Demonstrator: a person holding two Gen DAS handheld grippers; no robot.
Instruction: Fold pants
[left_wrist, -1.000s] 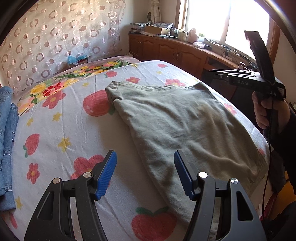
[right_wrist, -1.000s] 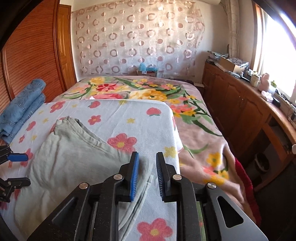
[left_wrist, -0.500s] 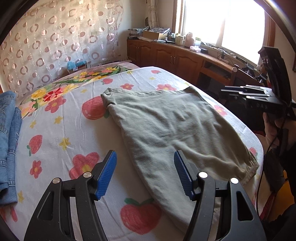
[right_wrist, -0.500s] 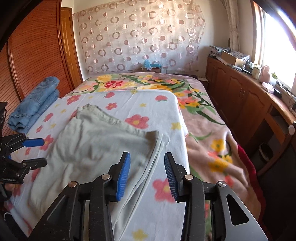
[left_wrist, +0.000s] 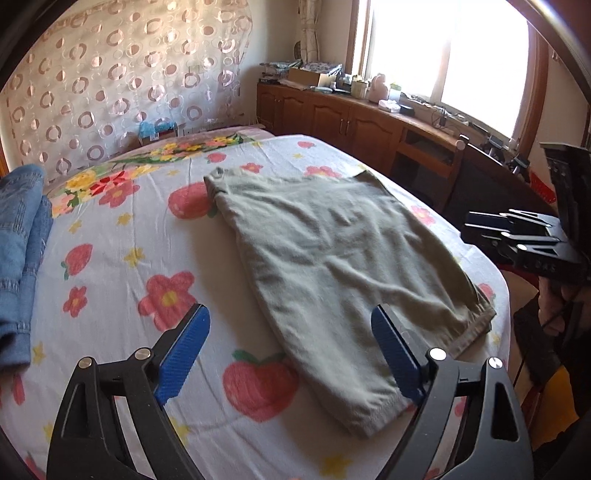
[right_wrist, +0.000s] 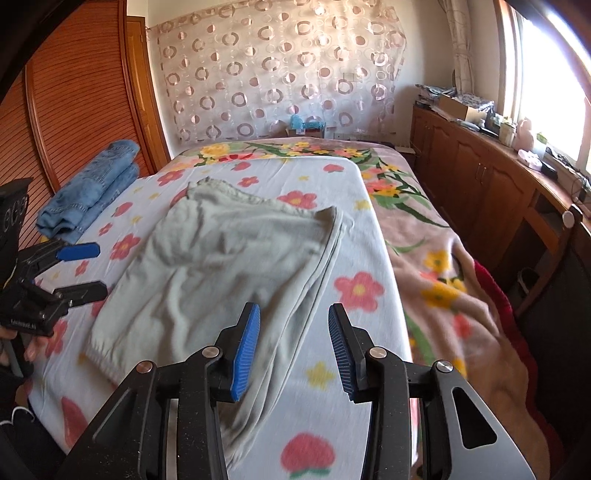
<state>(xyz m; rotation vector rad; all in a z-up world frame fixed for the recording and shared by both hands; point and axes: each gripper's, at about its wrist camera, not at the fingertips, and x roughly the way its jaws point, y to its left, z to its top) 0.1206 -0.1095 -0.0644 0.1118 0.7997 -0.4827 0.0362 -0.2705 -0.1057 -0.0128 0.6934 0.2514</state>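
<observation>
Grey-green pants (left_wrist: 332, 266) lie folded flat on the flowered sheet (left_wrist: 122, 258) of a bed, one hem towards the near edge. My left gripper (left_wrist: 291, 317) hovers above the near hem; its jaws are opening, with nothing between the blue pads. In the right wrist view the pants (right_wrist: 229, 258) stretch away with a doubled edge on their right side. My right gripper (right_wrist: 294, 314) hangs open over that near edge without touching it. Each gripper shows in the other's view: the left gripper (right_wrist: 96, 271) at the far left, the right gripper (left_wrist: 476, 227) at the far right.
Folded blue jeans (right_wrist: 88, 192) are stacked at the sheet's far left side by a wooden wardrobe. A flowered blanket (right_wrist: 443, 258) covers the bed's right part. Wooden cabinets (left_wrist: 369, 122) with clutter run under the window. A person's hand (left_wrist: 565, 291) grips the right handle.
Both grippers have drawn back from the pants, so more of the garment shows. The right jaws widened first, then the left jaws widened. The pants stay flat.
</observation>
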